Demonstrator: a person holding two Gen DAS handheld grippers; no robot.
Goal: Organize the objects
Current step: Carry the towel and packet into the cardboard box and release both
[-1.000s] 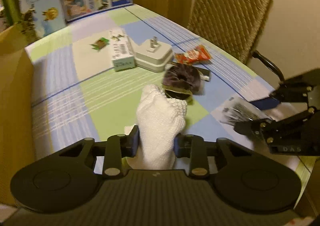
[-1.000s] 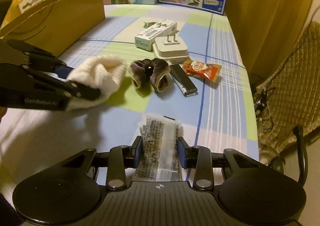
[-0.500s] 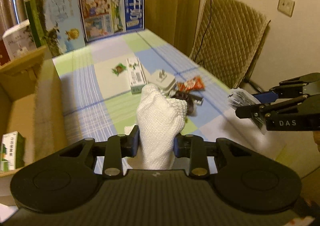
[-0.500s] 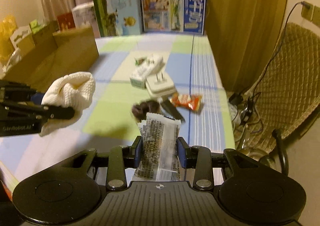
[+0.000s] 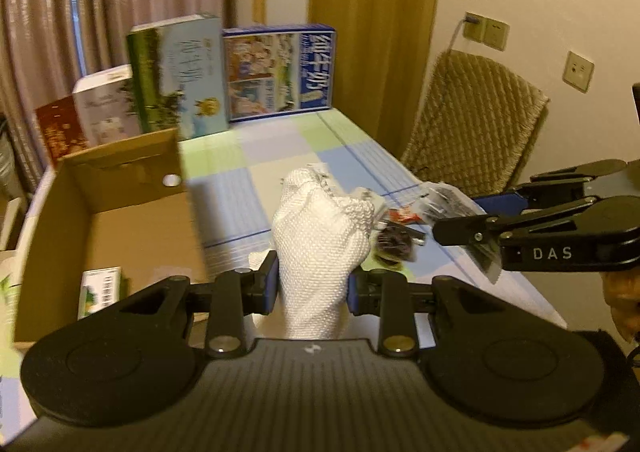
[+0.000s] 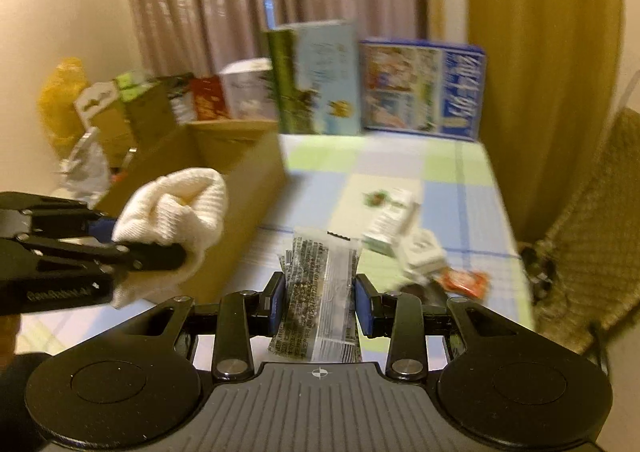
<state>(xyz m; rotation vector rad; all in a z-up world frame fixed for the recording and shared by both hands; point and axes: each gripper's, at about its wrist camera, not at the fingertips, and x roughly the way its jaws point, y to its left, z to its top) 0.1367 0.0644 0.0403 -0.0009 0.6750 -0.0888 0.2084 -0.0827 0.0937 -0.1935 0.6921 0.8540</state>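
Observation:
My left gripper (image 5: 313,288) is shut on a white knitted cloth (image 5: 320,248), held up above the table beside the open cardboard box (image 5: 120,228). From the right wrist view the same cloth (image 6: 176,211) sits in the left gripper (image 6: 168,252) in front of the box (image 6: 240,187). My right gripper (image 6: 320,302) is shut on a clear snack packet with dark print (image 6: 320,304). In the left wrist view that packet (image 5: 460,207) hangs from the right gripper (image 5: 452,228) over the table's right side.
On the checked tablecloth (image 6: 460,179) lie a small white-green carton (image 6: 390,219), a white plug adapter (image 6: 422,256), a red snack pack (image 6: 464,282) and a dark scrunchie (image 5: 394,244). A green-white carton (image 5: 100,290) lies inside the box. Milk cartons (image 5: 280,71) stand at the far edge; a quilted chair (image 5: 472,123) stands to the right.
Both grippers have risen from the table with their loads. The views now look higher, showing the box interior, curtains and wall. The cloth has moved left toward the box.

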